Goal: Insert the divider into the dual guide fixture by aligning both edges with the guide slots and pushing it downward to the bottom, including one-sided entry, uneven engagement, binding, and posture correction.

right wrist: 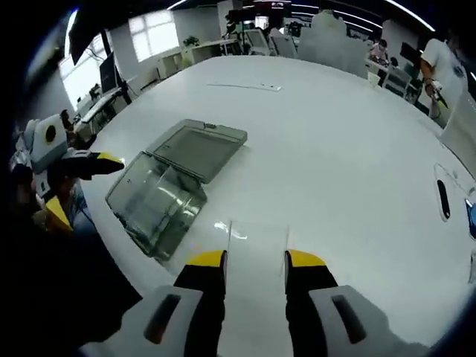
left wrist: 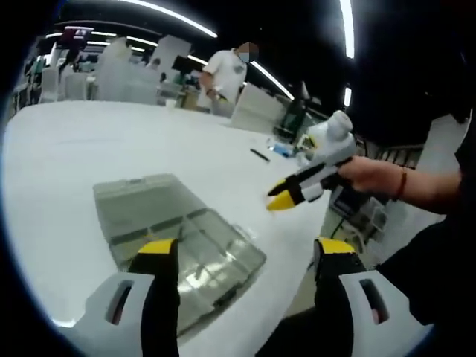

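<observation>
Left tongs (left wrist: 245,249) spread wide, nothing between them, hovering over the clear plastic fixture box (left wrist: 178,234) at the table's (left wrist: 67,163) near edge, its lid flat open behind it. Right tongs (right wrist: 254,260) part open around the clear divider sheet (right wrist: 256,234); whether they pinch it, cannot tell. Box (right wrist: 156,201) lies left of the sheet.
</observation>
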Action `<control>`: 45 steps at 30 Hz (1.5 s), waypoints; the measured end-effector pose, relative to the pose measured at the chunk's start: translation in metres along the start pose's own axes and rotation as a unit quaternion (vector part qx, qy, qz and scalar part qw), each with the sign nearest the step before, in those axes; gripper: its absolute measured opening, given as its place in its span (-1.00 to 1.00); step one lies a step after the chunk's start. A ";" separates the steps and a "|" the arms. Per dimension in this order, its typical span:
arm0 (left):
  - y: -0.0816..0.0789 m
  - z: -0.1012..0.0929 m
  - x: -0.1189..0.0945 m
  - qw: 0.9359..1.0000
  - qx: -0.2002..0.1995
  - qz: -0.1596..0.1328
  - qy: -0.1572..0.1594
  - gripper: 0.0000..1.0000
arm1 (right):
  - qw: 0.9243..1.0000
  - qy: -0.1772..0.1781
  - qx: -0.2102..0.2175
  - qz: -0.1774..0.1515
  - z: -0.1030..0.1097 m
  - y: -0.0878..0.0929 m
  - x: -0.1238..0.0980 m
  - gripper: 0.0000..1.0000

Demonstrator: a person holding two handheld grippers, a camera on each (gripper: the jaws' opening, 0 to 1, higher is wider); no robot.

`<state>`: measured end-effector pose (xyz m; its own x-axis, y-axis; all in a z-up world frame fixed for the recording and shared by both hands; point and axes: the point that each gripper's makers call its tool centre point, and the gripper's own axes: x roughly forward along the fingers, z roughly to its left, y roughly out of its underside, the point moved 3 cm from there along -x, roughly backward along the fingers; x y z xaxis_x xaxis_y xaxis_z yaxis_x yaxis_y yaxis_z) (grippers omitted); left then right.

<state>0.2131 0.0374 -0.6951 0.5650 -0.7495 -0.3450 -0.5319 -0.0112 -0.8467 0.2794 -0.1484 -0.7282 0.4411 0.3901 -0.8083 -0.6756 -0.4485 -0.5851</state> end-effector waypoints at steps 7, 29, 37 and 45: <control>-0.003 0.006 -0.004 1.000 -0.010 -0.010 0.004 0.42 | 1.000 -0.006 0.007 -0.027 0.020 -0.010 -0.006 -0.47; -0.007 -0.011 0.006 0.994 -0.074 -0.029 0.071 0.12 | 0.996 -0.027 -0.016 -0.078 0.065 -0.025 -0.017 -0.47; -0.009 -0.011 0.015 0.993 -0.087 -0.032 0.077 -0.06 | 0.996 -0.034 -0.022 -0.081 0.073 -0.024 -0.018 -0.47; -0.009 -0.007 0.021 0.991 -0.110 -0.035 0.074 -0.18 | 0.995 -0.049 -0.032 -0.084 0.084 -0.028 -0.013 -0.47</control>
<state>0.2255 0.0173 -0.6917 0.5149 -0.8305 -0.2125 -0.6284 -0.1970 -0.7525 0.2428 -0.0737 -0.6955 0.4818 0.5390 -0.6909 -0.5574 -0.4198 -0.7163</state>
